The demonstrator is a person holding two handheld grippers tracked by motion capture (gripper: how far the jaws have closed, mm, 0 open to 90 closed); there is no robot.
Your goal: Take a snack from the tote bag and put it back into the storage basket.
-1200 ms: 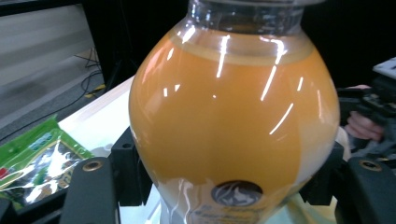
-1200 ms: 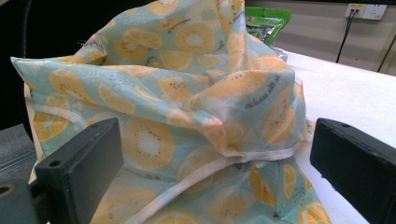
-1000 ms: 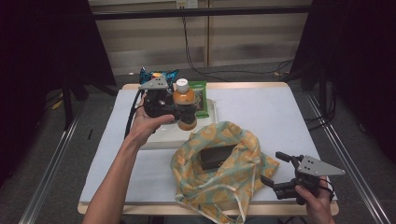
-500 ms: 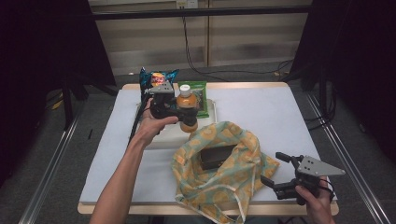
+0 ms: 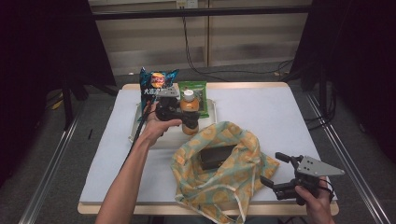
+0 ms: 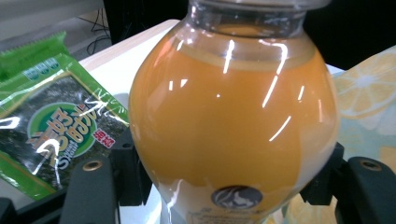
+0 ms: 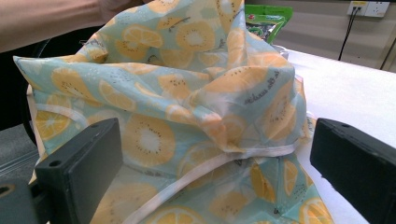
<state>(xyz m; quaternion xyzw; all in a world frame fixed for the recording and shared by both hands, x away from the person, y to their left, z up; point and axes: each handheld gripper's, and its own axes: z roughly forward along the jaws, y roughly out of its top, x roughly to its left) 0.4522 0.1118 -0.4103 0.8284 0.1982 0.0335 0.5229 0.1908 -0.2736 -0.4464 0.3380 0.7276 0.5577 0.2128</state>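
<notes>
Left gripper [image 5: 190,116]: jaws standing fairly wide and clamping the round belly of the orange juice bottle [image 6: 233,121], pads pressing on both sides; the bottle is sitting upright between them, white cap up. Just behind the gripper a green seaweed snack packet [image 6: 51,121] is lying, with a blue chip bag [image 5: 158,83] beside it. Below the bottle is the white tray [image 5: 161,139].

Right gripper [image 7: 215,172]: jaws gaping wide, gripping nothing. The lemon-print cloth bag [image 7: 187,93] is bunching up just ahead of them, a dark box [image 5: 217,156] resting in its mouth.
</notes>
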